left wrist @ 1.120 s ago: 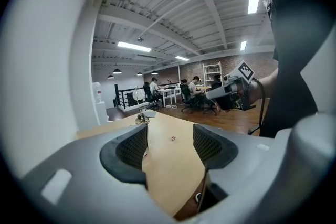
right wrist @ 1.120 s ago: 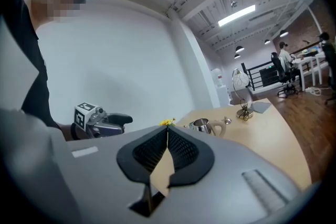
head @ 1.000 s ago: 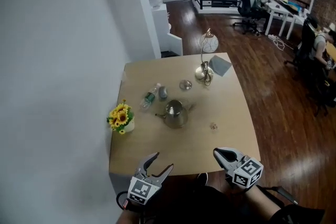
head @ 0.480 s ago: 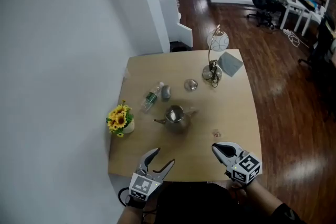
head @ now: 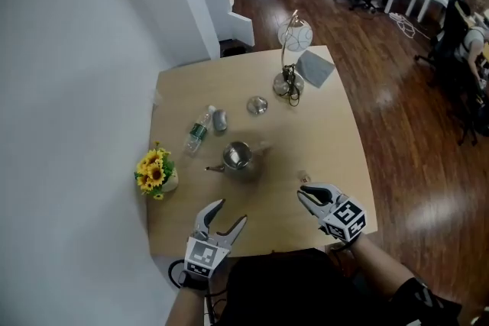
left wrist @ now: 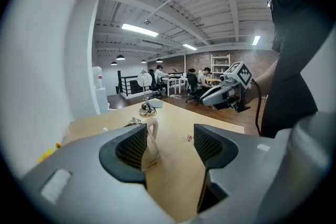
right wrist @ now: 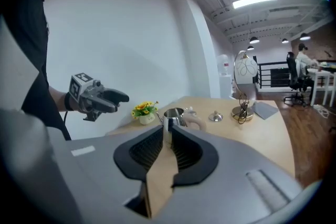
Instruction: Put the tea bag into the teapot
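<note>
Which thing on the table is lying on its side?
The bottle, near the teapot; the teapot, lamp and flowers all stand upright.

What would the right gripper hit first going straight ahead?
Likely the teapot, dead ahead of the right gripper; its jaws have just been opening, nothing between them. Tilted down, it might touch the table first.

your head camera looks steeply down on the table (head: 328, 149); left claw (head: 231, 211) and right claw (head: 303, 195) cameras look across it, sharing the teapot (head: 235, 156).
</note>
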### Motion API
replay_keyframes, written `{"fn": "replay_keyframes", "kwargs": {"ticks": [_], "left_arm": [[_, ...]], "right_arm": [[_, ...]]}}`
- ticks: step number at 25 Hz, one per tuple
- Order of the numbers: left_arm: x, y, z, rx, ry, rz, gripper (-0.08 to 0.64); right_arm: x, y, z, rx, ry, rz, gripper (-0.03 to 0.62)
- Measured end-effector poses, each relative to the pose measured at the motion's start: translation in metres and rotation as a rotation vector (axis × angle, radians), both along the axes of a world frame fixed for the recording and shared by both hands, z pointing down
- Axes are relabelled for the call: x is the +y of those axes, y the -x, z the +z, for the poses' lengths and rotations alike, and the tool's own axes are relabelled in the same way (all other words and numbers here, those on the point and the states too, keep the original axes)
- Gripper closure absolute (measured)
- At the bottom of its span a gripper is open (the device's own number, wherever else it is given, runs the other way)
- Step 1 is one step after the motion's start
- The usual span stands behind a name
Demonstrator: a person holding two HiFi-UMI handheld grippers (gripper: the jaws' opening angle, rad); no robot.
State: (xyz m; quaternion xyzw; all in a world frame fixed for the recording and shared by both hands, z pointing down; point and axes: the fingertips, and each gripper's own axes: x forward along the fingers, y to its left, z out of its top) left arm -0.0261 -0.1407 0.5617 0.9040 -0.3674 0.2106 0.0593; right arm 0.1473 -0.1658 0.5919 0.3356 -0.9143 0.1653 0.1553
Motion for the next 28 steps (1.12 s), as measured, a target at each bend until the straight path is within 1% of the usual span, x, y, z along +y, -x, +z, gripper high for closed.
{"fn": "replay_keyframes", "kwargs": {"ticks": [3,6,8,12,15,18,23,24,28], "left_arm": [[-0.003,0.002,0.012,0.000,0.031,0.025,0.284],[-0.004,0.003,0.023,-0.008,0.059,0.047,0.284],[-0.005,0.006,0.027,-0.011,0.073,0.053,0.284],[-0.004,0.011,0.032,-0.013,0.093,0.061,0.284],[-0.002,0.016,0.035,-0.017,0.103,0.058,0.284],[0.001,0.022,0.037,-0.020,0.114,0.050,0.284],[0.007,0.034,0.041,-0.031,0.129,0.036,0.284],[0.008,0.037,0.042,-0.030,0.132,0.032,0.284],[0.008,0.047,0.044,-0.031,0.139,0.014,0.284]], "right_arm": [[-0.008,-0.010,0.042,0.104,0.037,0.024,0.508],[-0.019,-0.028,0.088,0.206,0.093,0.065,0.485],[-0.025,-0.040,0.118,0.270,0.136,0.091,0.482],[-0.032,-0.056,0.172,0.405,0.213,0.098,0.466],[-0.040,-0.062,0.198,0.491,0.232,0.102,0.451],[-0.051,-0.066,0.215,0.532,0.254,0.109,0.449],[-0.064,-0.069,0.233,0.565,0.303,0.130,0.453],[-0.065,-0.069,0.235,0.572,0.308,0.135,0.460],[-0.068,-0.070,0.235,0.593,0.308,0.155,0.539]]}}
